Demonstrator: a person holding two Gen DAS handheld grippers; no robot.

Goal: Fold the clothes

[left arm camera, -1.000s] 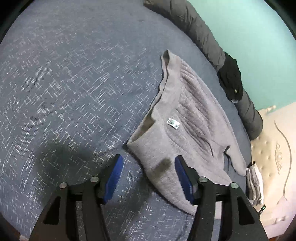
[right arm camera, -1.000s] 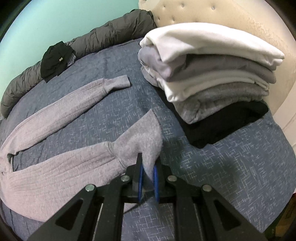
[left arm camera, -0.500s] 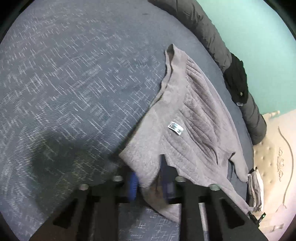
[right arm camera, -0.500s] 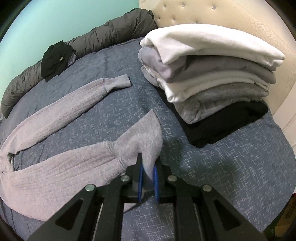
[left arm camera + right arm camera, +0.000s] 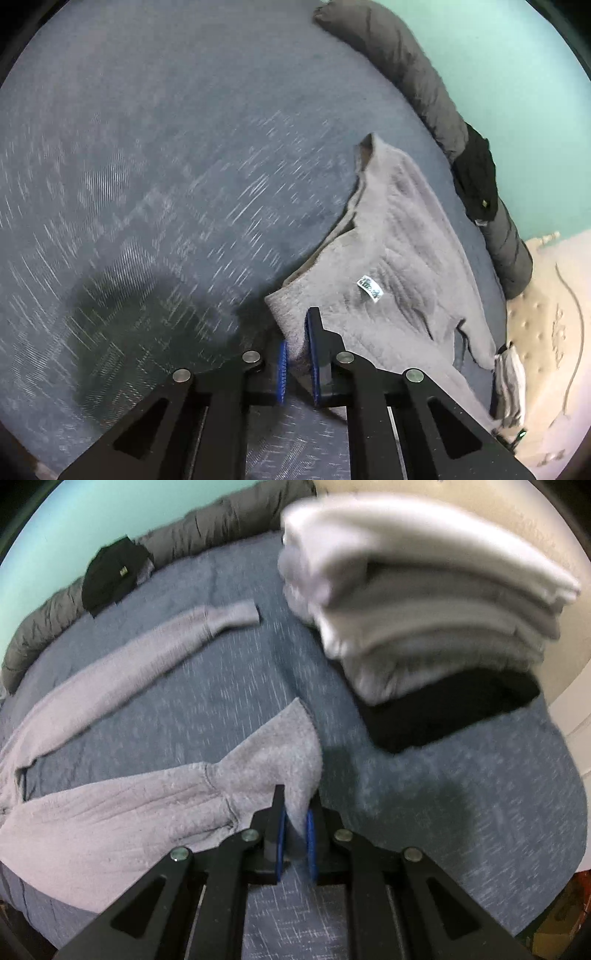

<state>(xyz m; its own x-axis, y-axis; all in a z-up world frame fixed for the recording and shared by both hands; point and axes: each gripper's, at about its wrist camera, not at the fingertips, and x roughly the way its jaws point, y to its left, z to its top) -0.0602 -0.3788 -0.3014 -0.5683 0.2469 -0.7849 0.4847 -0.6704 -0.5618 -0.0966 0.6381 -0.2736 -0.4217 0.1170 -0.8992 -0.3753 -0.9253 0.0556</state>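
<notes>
A grey sweater (image 5: pixel 399 258) lies spread on a blue bedspread (image 5: pixel 166 166), with a small white label (image 5: pixel 370 288) showing on its upper side. The left gripper (image 5: pixel 297 354) has its blue-padded fingers (image 5: pixel 313 354) closed narrow on a corner of the sweater's edge, the cloth pinched between them. The right gripper (image 5: pixel 295 834) is likewise clamped tight on the sweater (image 5: pixel 155 805), holding the wide end of one sleeve that bunches up just in front of its fingers. The other sleeve (image 5: pixel 147 664) lies flat and stretched out across the bedspread (image 5: pixel 461 812), well apart from the held one.

Just beside the right gripper's sleeve, a stack of folded clothes (image 5: pixel 424 602) stands on the bed, white and grey pieces on top and a black piece (image 5: pixel 450 705) at the bottom. A dark grey rolled quilt (image 5: pixel 424 85) runs along the far edge of the bed against a mint-green wall (image 5: pixel 517 110), and a black garment (image 5: pixel 478 181) is draped over it. A cream padded headboard (image 5: pixel 546 332) shows at the right of the left wrist view. Both views are blurred.
</notes>
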